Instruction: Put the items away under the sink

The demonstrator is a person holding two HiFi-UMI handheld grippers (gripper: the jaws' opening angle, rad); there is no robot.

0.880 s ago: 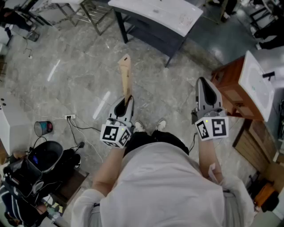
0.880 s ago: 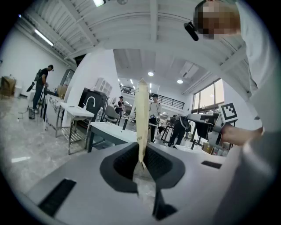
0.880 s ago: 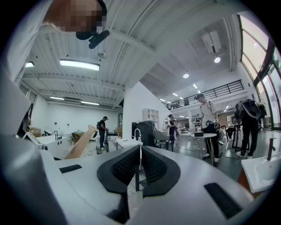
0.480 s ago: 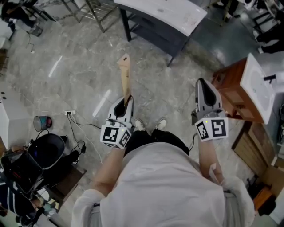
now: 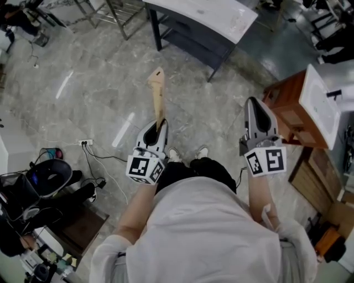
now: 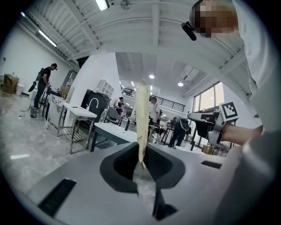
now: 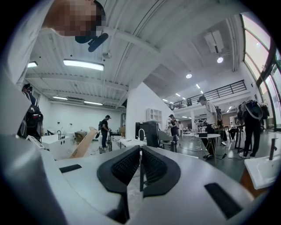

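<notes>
Flat tan item (image 5: 157,93) carried toward the sink cabinet (image 5: 285,108)

Left gripper (image 5: 159,126) pinches the item's near end, so it juts forward edge-up, probably to slide in easily; it hangs left of the cabinet, well apart from it. Right gripper (image 5: 253,104), nearer the cabinet, has its jaws pressed together on nothing, likely kept free for a door. A dark table (image 5: 199,19) stands beyond and left of the cabinet, and a floor cable (image 5: 97,157) lies far to its left, neither in the way.

Flat board (image 5: 157,94) stuck out ahead from between the left gripper's (image 5: 160,127) jaws, table (image 5: 202,14) lay farther ahead, sink cabinet (image 5: 285,108) stood right of the right gripper (image 5: 254,106), bags (image 5: 52,185) sat on the floor far left.
</notes>
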